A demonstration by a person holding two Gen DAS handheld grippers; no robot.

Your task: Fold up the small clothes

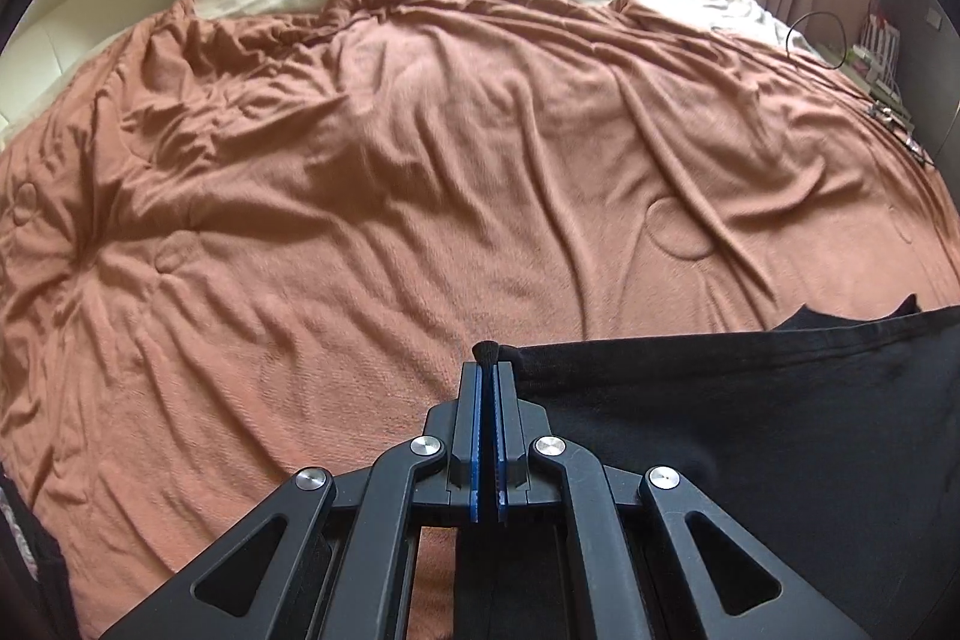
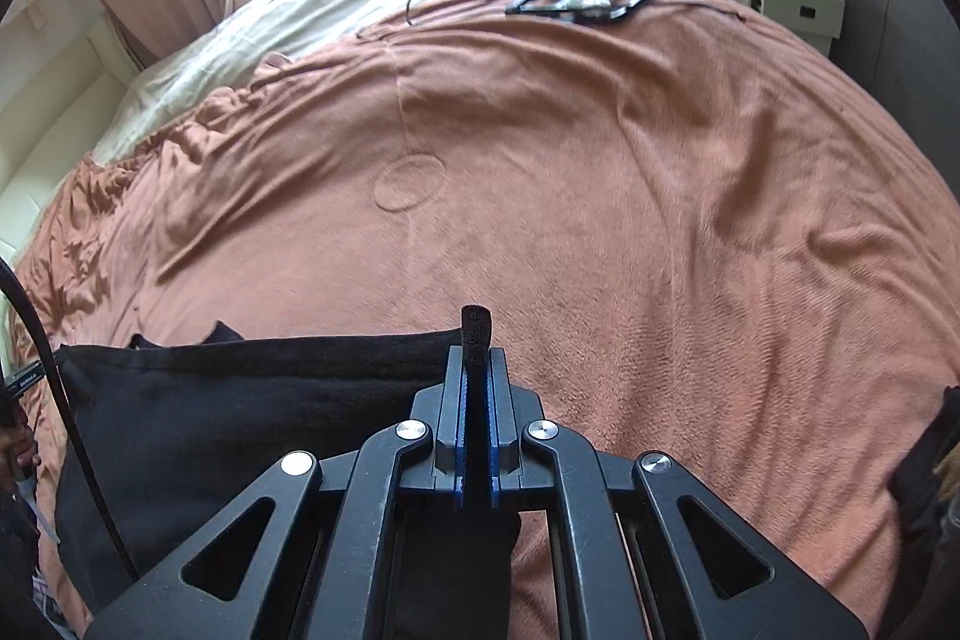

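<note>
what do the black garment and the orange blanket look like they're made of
Black garment: looks like a soft matte knit, probably cotton jersey; it drapes limply and shows no sheen. Both the left gripper and right gripper pinch its edge.

Orange blanket: seems a fleece or brushed fabric; fine nap, soft wrinkles, stitched quilt circles.

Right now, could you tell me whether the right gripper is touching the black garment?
Touching. The right wrist view shows the right gripper shut on the black garment, a fabric strip poking out between its fingertips.
</note>
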